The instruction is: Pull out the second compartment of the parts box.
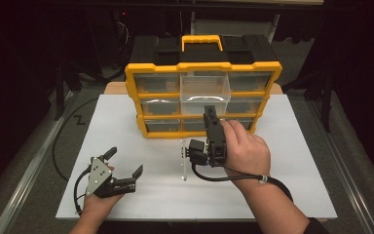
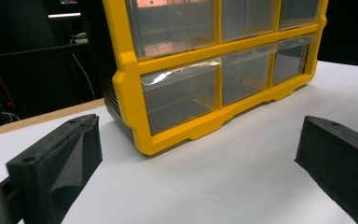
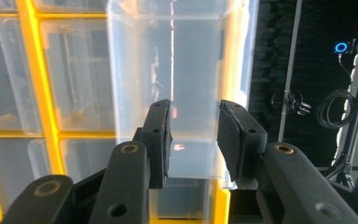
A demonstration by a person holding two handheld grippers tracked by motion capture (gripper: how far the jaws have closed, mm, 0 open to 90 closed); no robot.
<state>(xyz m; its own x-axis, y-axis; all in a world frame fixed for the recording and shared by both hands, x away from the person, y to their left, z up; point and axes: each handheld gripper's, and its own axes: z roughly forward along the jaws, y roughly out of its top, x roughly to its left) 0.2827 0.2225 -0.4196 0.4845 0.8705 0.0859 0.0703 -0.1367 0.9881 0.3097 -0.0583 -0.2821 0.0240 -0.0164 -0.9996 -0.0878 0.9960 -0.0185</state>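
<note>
The right gripper (image 1: 209, 116) has its jaws slightly apart at the front of the drawer (image 1: 205, 87), pulled out of the organizer (image 1: 203, 97) (top middle). Close squarely on the lip, then slide it straight. The left gripper (image 1: 125, 163) rests wide open.

We see the drawer cabinet (image 1: 203, 92) at the back of the table (image 1: 292, 161). Its top middle drawer (image 1: 205, 87) sticks out forward. The right gripper (image 1: 208, 114) is before it, the left gripper (image 1: 124, 163) near the front left.
</note>
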